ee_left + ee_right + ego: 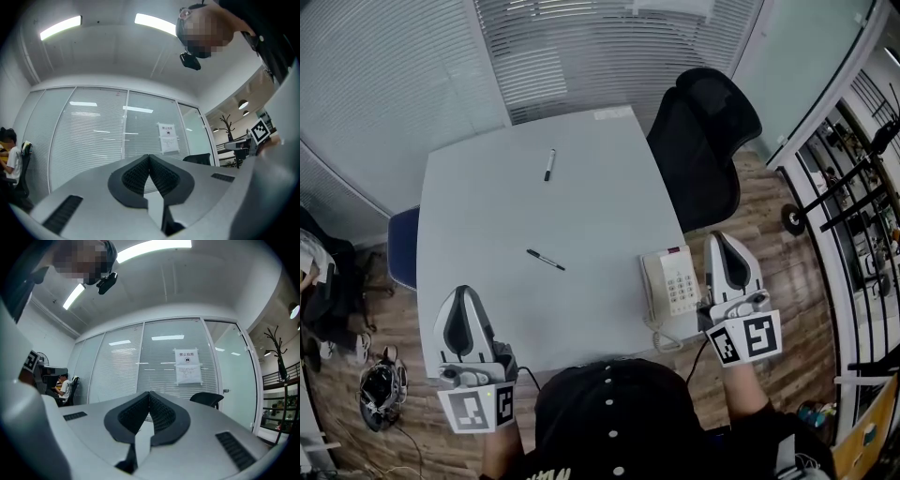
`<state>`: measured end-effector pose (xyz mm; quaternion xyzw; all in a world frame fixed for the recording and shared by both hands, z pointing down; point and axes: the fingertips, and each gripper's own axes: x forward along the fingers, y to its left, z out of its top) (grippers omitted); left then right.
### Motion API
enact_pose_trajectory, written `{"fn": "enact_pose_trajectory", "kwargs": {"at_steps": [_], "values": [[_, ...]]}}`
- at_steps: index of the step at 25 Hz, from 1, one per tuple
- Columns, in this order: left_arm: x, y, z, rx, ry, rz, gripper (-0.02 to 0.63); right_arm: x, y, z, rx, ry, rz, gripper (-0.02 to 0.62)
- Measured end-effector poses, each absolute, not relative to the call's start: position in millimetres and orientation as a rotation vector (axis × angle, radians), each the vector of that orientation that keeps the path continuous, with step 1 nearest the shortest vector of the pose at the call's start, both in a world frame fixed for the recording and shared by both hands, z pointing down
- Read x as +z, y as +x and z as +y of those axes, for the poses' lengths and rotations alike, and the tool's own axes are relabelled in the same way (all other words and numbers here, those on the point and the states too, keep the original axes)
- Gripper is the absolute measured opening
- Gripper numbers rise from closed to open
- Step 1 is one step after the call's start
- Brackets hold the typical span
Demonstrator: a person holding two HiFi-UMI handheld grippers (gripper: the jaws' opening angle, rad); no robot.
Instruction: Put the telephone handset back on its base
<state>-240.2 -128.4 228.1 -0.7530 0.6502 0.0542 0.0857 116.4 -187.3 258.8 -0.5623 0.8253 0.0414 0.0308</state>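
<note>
Fingers touching on left gripper, right gripper; grey table, blinds beyond.

1. We see the table top as smooth, matt, pale-grey laminate.
2. The telephone looks like cream plastic with a faint sheen, and its coiled cord looks like the same plastic.
3. The near pen and the far pen look like black plastic.
4. The office chair looks to us matt, black and cloth-like.
5. The floor shows wood-grain planks with a low sheen.
6. The shells of the left gripper and the right gripper are smooth, matt grey plastic; the pads are black, finely ribbed and rubbery-looking.
7. The glass wall is glossy, and the blinds are pale and slatted.
</note>
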Motion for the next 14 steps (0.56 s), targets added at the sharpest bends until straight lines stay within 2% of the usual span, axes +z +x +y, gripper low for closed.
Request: {"fn": "enact_pose_trajectory", "kwargs": {"at_steps": [14], "values": [[228.5,-240.6,-119.2,0.162,-2.236,1.941,0.014,259.0,105.5,-182.9,0.153,-1.702,2.575,0.029]]}}
